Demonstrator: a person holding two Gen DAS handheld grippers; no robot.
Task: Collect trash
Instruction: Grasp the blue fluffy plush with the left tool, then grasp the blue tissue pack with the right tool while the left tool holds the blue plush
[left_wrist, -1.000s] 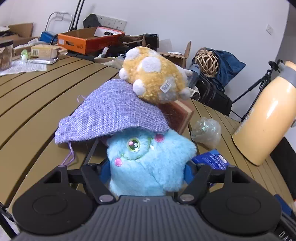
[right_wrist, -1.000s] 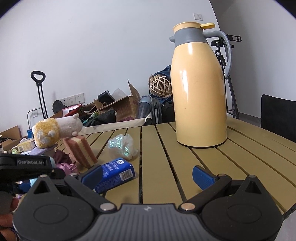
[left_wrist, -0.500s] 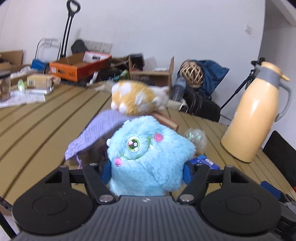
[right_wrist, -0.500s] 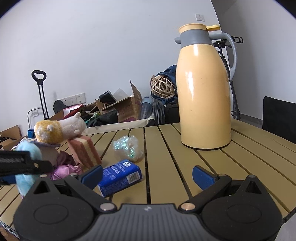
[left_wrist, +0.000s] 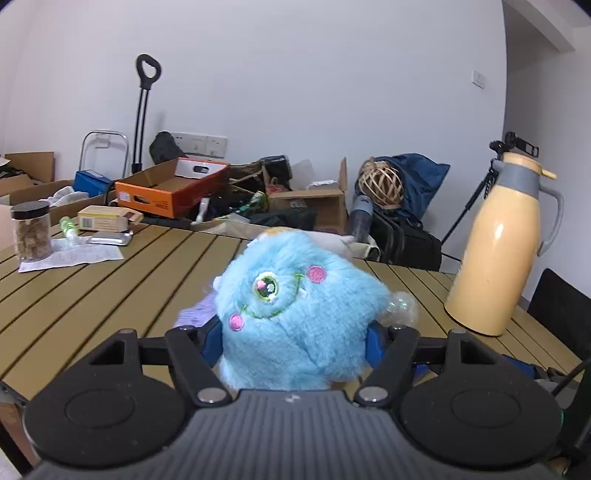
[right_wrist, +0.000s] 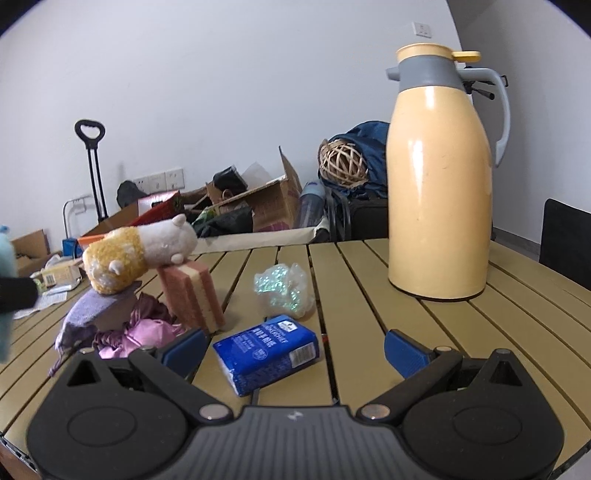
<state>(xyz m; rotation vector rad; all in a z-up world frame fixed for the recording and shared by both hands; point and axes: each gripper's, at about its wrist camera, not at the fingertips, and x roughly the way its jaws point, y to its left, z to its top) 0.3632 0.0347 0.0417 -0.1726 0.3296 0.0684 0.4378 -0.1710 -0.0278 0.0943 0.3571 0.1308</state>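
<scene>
My left gripper (left_wrist: 293, 341) is shut on a fluffy blue plush toy (left_wrist: 299, 314) and holds it above the slatted table (left_wrist: 110, 291). The toy's edge (right_wrist: 5, 295) shows at the far left of the right wrist view. My right gripper (right_wrist: 295, 349) stands open low over the table, with a blue tissue pack (right_wrist: 267, 352) lying between its fingers, untouched. Beyond it sit a crumpled iridescent wrapper (right_wrist: 284, 290), a pink-and-cream sponge (right_wrist: 192, 299), and a yellow-white plush (right_wrist: 136, 254) on a purple pouch (right_wrist: 92, 310) over pink cloth (right_wrist: 144, 332).
A tall yellow thermos jug (right_wrist: 439, 184) stands at the right of the table. At the far left are a jar (left_wrist: 31, 230), a paper sheet (left_wrist: 74, 254) and a small box (left_wrist: 107, 221). Boxes, bags and a trolley clutter the floor by the wall. A dark chair (right_wrist: 565, 240) is at the right.
My left gripper has lifted the blue plush up and away from under the purple pouch, and the view has levelled out. The right gripper has crept closer to the blue tissue pack.
</scene>
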